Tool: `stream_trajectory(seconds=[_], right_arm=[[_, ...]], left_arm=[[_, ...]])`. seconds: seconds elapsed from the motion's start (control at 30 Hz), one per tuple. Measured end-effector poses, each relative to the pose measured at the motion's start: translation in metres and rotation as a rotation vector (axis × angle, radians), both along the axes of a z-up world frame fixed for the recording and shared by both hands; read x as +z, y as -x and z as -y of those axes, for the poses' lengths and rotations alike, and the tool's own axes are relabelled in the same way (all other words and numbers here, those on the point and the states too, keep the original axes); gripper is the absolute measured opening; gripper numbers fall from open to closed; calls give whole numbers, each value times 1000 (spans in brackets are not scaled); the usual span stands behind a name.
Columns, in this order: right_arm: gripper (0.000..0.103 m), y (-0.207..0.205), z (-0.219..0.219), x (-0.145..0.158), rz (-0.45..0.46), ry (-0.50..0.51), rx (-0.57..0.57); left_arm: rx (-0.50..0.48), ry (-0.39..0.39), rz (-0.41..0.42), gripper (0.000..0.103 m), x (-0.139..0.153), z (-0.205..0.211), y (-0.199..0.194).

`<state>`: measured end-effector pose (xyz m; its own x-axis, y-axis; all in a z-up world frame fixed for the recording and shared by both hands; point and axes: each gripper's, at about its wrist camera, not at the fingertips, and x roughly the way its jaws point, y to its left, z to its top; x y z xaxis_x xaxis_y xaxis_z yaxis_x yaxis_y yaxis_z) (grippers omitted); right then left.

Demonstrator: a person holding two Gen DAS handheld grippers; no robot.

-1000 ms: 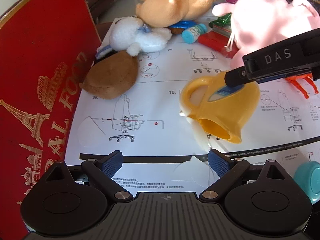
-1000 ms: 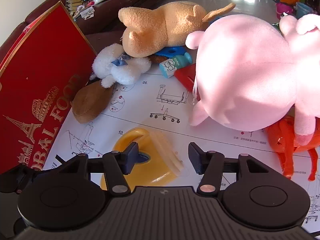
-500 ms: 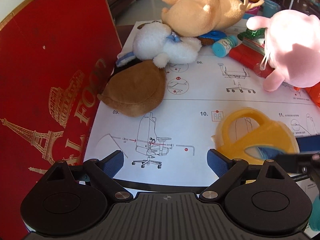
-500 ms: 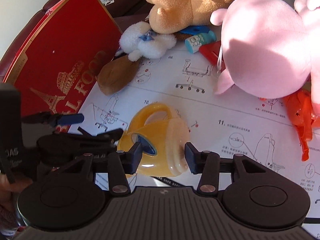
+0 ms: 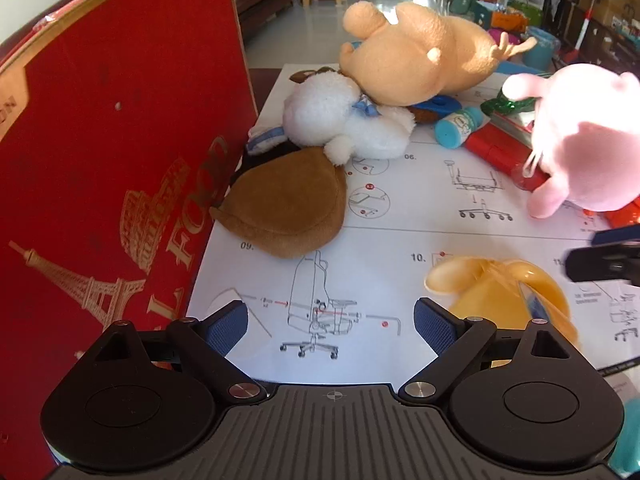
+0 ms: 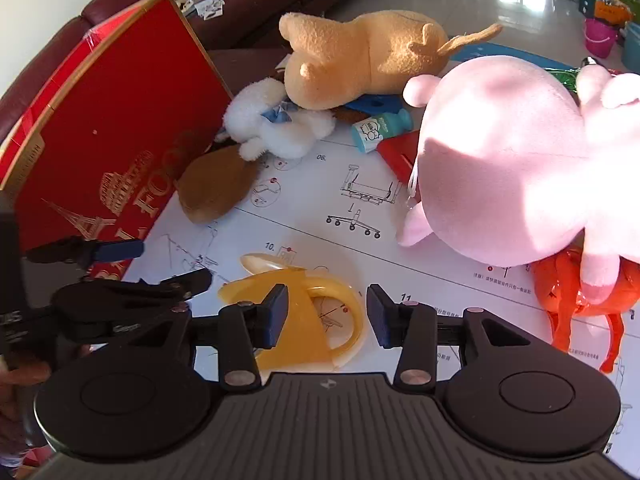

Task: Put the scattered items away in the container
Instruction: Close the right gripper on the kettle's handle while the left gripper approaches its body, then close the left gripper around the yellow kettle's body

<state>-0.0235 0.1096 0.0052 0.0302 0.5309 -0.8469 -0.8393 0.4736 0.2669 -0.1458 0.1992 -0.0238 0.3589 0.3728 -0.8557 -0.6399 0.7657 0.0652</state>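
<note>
As the yellow plastic cup point(image 6: 304, 320) lay tipped on its side on the counter point(image 6: 400, 240), atop a printed chair-assembly sheet, the right tongs point(image 6: 326, 316) straddled it, jaws closing with the cup's body and looped handle between the blue pads; whether the pads had yet pressed on it could not be told, and a visible gap remained on the handle side. Seen from the right wrist, the cup sat directly ahead of and partly beneath those tongs, its long axis running roughly away from the camera, its mouth end toward the lower edge and its handle arching to the right. The left tongs point(image 5: 330, 322) stood wide open and empty over the sheet's chair diagram, with the cup point(image 5: 500, 292) off to their right, just beyond the right-hand pad, blurred in that view. The right hand was judged the nearer and better placed for the pickup. To the left rose the red gift box point(image 5: 120, 160), gold-printed with an Eiffel Tower, the likely container. Beyond lay a brown pouch point(image 5: 284, 208), a white plush point(image 5: 344, 120), a tan plush point(image 5: 420, 52), a pink plush point(image 6: 500, 160) and a small teal bottle point(image 6: 380, 128).
</note>
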Motion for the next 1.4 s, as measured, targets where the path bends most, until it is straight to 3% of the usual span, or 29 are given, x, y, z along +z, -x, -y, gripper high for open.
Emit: stream_trajectory(seconds=[0.3,0.57,0.7,1.0,1.27,1.4], right_arm=[[33,3,0,-40,8,85,-6],[20,1,13,-52,-38,70,-48],[18,-4,17,-53,-68,44,-73],[19,-15,28,-52,-153,7,-113],[21,-10,18,-57,-133,8,-112],[19,1,6,-55,-56,14,-70]], left_arm=[[-133,84,35,96,16,29,9],[-233,80,35,96,18,56,-19],[-269,58,7,93,9,64,-32],[-286,118,61,87,0,58,-25],[-288,176,64,86,-9,53,-22],[-275,181,59,86,-9,50,-22]])
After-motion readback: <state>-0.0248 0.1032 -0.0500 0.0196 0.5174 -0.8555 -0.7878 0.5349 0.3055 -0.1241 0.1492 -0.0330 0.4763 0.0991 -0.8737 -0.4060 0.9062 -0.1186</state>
